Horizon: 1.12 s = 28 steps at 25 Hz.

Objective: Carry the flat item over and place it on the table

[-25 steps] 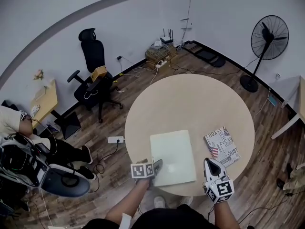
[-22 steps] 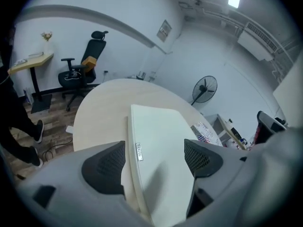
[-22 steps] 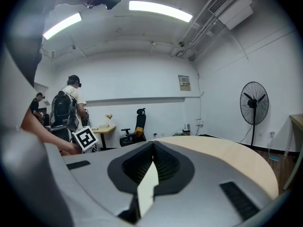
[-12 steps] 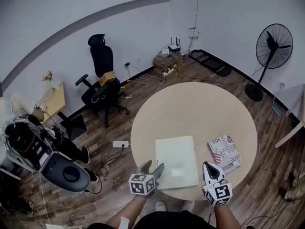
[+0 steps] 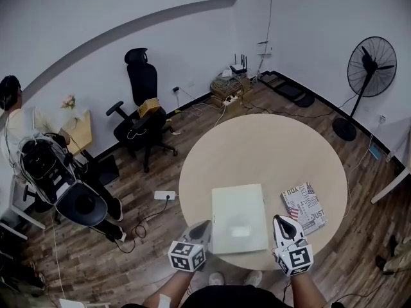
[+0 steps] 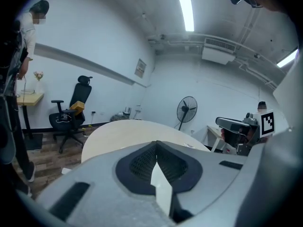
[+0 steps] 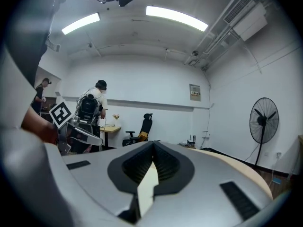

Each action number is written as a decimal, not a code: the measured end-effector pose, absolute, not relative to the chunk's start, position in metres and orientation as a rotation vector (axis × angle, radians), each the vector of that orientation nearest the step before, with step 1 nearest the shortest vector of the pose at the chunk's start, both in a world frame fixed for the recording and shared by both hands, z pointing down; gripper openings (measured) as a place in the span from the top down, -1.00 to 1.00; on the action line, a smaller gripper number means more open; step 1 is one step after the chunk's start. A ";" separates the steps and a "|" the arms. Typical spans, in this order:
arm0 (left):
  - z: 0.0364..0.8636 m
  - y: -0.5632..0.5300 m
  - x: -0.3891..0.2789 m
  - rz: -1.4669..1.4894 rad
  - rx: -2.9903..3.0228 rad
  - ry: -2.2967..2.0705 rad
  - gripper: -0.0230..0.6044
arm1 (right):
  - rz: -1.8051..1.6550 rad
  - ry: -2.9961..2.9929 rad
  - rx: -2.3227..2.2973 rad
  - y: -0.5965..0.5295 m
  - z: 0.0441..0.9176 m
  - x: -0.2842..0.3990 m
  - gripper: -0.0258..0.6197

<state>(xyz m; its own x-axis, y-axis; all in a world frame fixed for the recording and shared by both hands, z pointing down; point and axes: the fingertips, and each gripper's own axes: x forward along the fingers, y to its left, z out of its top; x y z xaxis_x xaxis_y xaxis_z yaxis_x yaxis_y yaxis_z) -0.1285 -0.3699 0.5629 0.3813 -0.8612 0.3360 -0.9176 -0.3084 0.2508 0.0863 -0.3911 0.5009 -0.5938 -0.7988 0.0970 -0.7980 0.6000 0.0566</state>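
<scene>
— Grippers nearest us: what do we label?
— The left gripper (image 5: pixel 203 226), jaws just closed together on nothing; the right gripper (image 5: pixel 283 220), likewise pinched together, empty. Between them, the flat item (image 5: pixel 239 219) lies at the desk's (image 5: pixel 270 153) near edge, a magazine (image 5: pixel 304 208) just beside. We should withdraw level, never brushing that edge.

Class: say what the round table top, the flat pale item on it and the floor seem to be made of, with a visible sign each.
Round table top: probably laminate or painted wood; matt, even beige, no grain. Flat pale item: perhaps card or plastic; smooth, off-white. Floor: wood or wood-look planks; dark brown, visible board seams.
</scene>
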 end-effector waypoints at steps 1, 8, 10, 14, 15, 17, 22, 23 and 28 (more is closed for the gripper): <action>0.560 -0.367 -0.130 0.195 2.249 -1.548 0.91 | -0.027 -2.709 1.352 -0.390 0.499 0.085 0.93; 0.535 -0.366 -0.130 0.156 2.300 -1.634 0.91 | -0.062 -2.689 1.383 -0.391 0.489 0.088 0.93; 0.533 -0.367 -0.130 0.153 2.308 -1.645 0.91 | -0.064 -2.690 1.395 -0.391 0.484 0.088 0.93; 0.533 -0.366 -0.128 0.153 2.311 -1.654 0.91 | -0.057 -2.685 1.410 -0.389 0.480 0.091 0.93; 0.534 -0.366 -0.128 0.154 2.310 -1.654 0.91 | -0.054 -2.682 1.413 -0.389 0.479 0.092 0.93; 0.535 -0.366 -0.128 0.157 2.309 -1.654 0.90 | -0.046 -2.675 1.424 -0.390 0.480 0.093 0.93; 0.539 -0.367 -0.125 0.169 2.319 -1.660 0.91 | -0.046 -2.659 1.447 -0.394 0.483 0.097 0.93; 0.539 -0.368 -0.124 0.170 2.321 -1.660 0.91 | -0.045 -2.653 1.451 -0.396 0.483 0.097 0.93; 0.539 -0.370 -0.117 0.171 2.328 -1.640 0.91 | 0.030 -2.611 1.468 -0.402 0.489 0.102 0.93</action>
<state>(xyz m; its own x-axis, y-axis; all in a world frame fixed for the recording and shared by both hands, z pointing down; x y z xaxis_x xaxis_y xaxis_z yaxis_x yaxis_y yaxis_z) -0.1172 -0.3700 0.5391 0.3458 -0.9017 0.2597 -0.9359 -0.3115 0.1646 0.1023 -0.4016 0.4894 -0.5114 -0.8485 0.1362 -0.8513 0.5218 0.0541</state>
